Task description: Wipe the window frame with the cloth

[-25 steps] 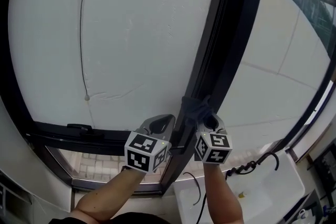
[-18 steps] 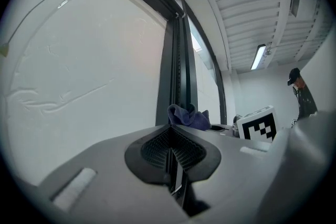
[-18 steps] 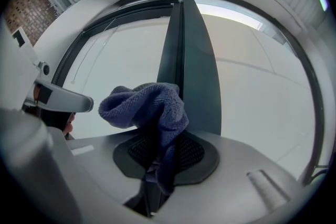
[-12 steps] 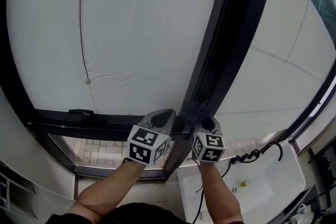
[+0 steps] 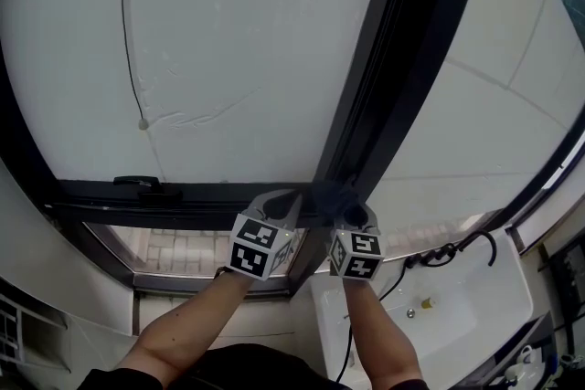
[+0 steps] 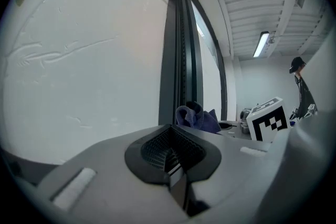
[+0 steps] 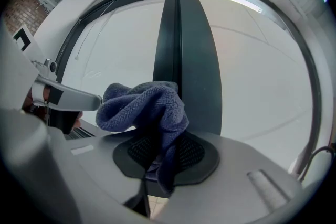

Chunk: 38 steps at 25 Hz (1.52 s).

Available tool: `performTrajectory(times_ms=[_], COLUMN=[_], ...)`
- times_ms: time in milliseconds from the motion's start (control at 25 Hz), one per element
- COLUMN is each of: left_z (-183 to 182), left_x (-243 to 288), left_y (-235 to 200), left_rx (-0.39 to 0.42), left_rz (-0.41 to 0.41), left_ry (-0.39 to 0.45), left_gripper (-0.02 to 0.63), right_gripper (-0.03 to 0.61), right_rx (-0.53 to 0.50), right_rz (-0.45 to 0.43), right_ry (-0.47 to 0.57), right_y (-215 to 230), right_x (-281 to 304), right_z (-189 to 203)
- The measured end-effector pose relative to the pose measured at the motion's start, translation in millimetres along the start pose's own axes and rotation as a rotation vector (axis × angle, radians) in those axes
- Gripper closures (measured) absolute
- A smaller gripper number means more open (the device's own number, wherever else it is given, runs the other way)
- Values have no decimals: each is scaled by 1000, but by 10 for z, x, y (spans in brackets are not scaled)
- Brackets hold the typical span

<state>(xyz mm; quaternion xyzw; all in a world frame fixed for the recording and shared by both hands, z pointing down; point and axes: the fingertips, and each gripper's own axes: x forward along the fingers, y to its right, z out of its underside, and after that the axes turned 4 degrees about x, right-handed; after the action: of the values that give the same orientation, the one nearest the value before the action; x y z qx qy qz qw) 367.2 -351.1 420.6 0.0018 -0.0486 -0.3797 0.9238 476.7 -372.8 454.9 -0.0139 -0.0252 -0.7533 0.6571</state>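
While pinching the cloth (image 7: 144,107), right tool (image 7: 157,159) sits at window frame (image 7: 184,60)

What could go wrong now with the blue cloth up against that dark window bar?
The right gripper pinches only a small part of the cloth. Most of it bunches loose above the fingers, so rubbing the window frame might tug it out. The left gripper, shut and empty, sits close beside the right one, so they might bump. Bunched like that, the cloth may miss parts of the frame.

The bunched blue cloth (image 7: 146,107) is sitting against the dark metal window frame (image 5: 388,87), in the right gripper (image 5: 353,211), with the left gripper (image 5: 278,204) just left.
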Motion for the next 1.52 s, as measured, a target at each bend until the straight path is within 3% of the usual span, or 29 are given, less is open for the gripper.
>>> performTrajectory(times_ms=[680,960,1200,1520], left_z=[770,900,918,927], left_x=[162,159,67,15], left_y=[63,134,175,167], left_rx=[-61,-60,-50,-66], left_rz=[41,47,54,53], left_ry=[-124,-161,-159,-152], left_gripper=[620,620,620,620], right_gripper=[502,502,502,505], right_rx=[23,56,175,185], right_rz=[19,20,66,31], right_ry=[-185,-221,-202,-204], right_y=[20,48,187,53], right_x=[48,7,-343,-398], right_z=[940,989,999,1030])
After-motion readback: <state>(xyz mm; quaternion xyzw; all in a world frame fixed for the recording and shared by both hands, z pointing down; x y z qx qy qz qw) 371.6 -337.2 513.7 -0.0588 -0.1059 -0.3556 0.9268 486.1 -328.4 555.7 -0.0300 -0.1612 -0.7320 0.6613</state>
